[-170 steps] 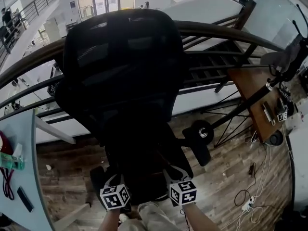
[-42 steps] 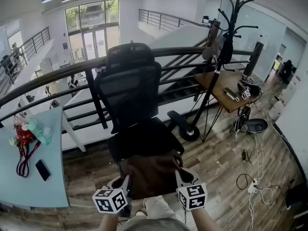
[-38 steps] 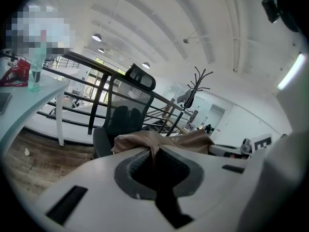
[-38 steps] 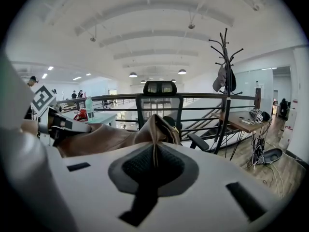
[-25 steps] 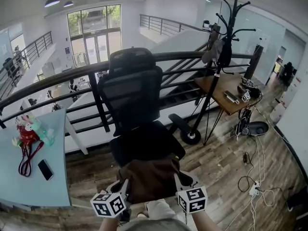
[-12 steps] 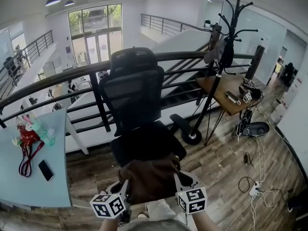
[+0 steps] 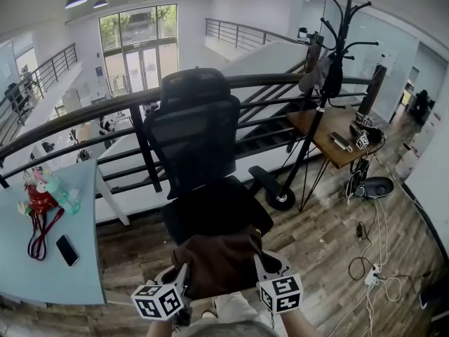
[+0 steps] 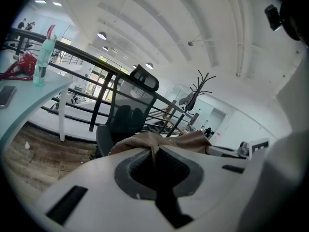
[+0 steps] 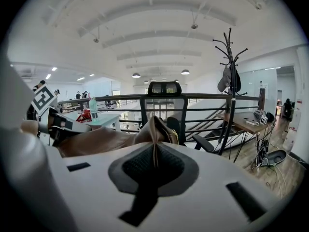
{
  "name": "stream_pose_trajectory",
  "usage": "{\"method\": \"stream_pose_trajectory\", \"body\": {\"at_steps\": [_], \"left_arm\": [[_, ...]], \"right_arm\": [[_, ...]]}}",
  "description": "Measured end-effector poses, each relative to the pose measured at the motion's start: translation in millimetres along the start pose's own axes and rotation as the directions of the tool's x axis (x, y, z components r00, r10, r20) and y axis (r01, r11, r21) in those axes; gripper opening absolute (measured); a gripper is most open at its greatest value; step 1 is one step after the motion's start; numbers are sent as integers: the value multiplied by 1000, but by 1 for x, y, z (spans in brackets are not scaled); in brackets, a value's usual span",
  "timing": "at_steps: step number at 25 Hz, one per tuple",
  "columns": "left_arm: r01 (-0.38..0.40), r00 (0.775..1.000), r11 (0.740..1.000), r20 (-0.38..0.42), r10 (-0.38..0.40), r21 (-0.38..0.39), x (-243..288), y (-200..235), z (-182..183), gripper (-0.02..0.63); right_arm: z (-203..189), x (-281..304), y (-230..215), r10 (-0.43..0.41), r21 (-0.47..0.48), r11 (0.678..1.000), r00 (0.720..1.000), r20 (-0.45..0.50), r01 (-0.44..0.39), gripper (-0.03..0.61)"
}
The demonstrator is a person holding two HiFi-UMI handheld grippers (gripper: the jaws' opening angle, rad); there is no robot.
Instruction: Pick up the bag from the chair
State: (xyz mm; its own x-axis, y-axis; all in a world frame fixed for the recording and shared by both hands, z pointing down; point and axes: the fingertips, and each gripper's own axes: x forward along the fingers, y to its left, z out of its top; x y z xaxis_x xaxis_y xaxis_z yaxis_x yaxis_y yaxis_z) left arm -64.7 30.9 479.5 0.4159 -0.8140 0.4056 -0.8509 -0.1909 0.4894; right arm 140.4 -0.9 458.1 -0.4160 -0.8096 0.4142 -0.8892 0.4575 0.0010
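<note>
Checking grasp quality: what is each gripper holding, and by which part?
Both hold the brown bag: the left gripper pinches its left edge, the right gripper its right edge.

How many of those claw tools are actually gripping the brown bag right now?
2. The left gripper is shut on the brown bag's left edge. The right gripper is shut on its right edge, in front of the black chair.

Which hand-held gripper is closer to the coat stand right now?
Right. The right hand-held gripper grips the brown bag at its edge toward the coat stand; the left hand-held gripper grips the opposite edge, farther away.
</note>
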Motion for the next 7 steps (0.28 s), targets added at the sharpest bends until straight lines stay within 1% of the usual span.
{"method": "stream_pose_trajectory", "body": {"at_steps": [7], "left_arm": [[0,1000,1000,1,0,-3,4,-2,3,11]], "right_arm": [[3,1,-4,4,3,1000,1000,-2,-4,17]]}}
